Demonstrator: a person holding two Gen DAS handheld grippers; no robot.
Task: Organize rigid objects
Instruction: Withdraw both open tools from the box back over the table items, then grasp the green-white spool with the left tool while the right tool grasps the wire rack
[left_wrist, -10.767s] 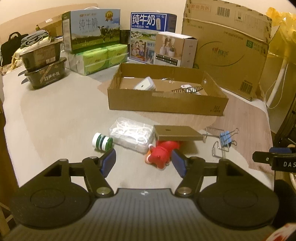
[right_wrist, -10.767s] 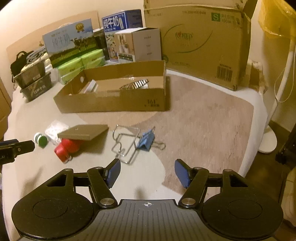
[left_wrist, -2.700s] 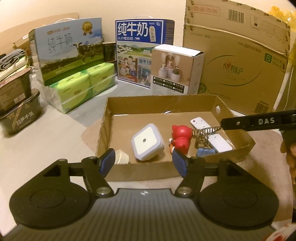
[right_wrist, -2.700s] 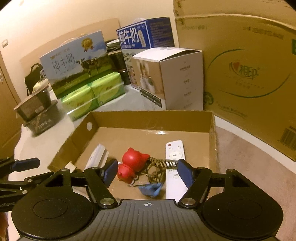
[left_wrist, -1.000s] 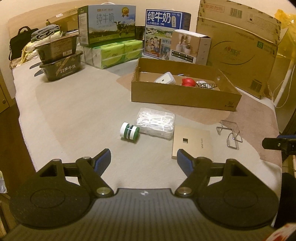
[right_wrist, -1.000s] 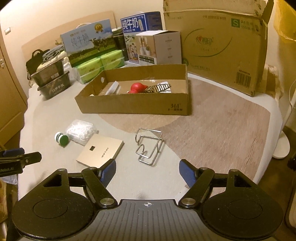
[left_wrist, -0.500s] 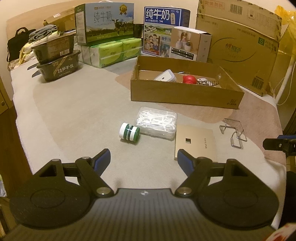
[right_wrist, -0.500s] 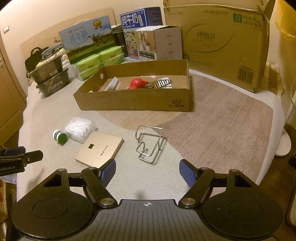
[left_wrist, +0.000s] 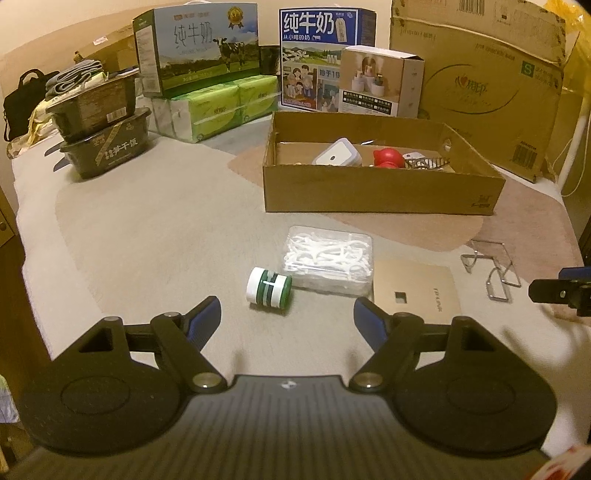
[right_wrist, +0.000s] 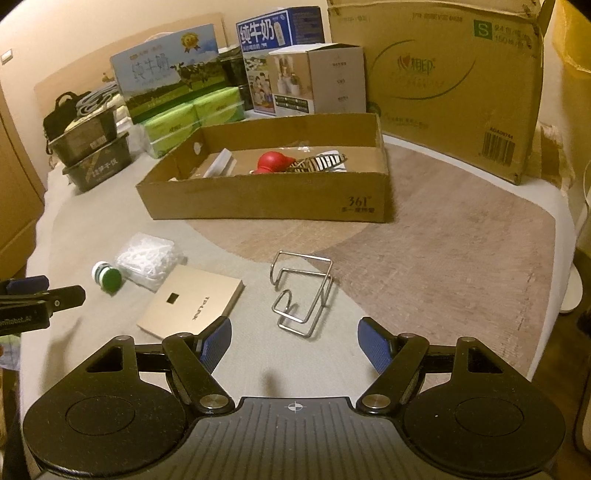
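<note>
Both grippers hung open and empty: left gripper (left_wrist: 287, 310) low in frame below the green roll (left_wrist: 269, 287), right gripper (right_wrist: 294, 340) below the wire rack (right_wrist: 302, 291). The tray (left_wrist: 380, 194) sat upper centre. The next pickup apparently called for descending and closing.

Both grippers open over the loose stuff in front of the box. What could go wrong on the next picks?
1. The green-and-white roll lies on its side; a pad nudge may send it rolling.
2. The gold flat box lies flush on the cloth and touches the floss pick case, so sliding fingers under it may shove both.
3. The wire rack is thin and springy, so the right gripper may slip off it.
</note>
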